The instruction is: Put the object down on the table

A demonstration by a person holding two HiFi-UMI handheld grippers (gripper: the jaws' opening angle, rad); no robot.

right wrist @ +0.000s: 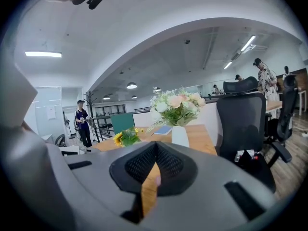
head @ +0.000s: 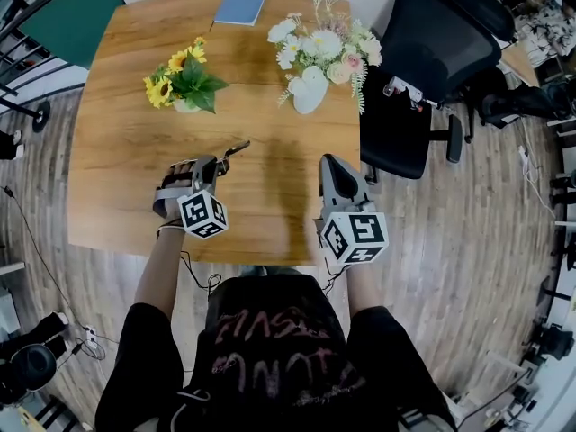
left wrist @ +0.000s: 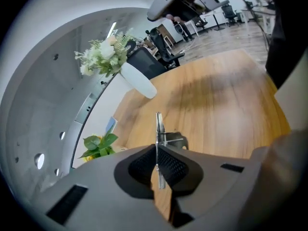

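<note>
My left gripper [head: 219,163] is over the near part of the wooden table [head: 117,169], shut on a small thin metal object [head: 237,148] that sticks out past its tips toward the table's middle. In the left gripper view the object [left wrist: 159,125] stands edge-on between the closed jaws of the left gripper [left wrist: 157,147], a wire loop at its side, above the table top [left wrist: 226,114]. My right gripper [head: 329,163] hovers at the table's near right, shut with nothing in it. The right gripper [right wrist: 155,147] points level across the table.
A pot of sunflowers [head: 184,84] stands at the table's left middle, a white vase of pale flowers [head: 317,61] at the far right, and a blue book [head: 240,5] at the far edge. A black office chair [head: 432,52] sits beyond the right edge.
</note>
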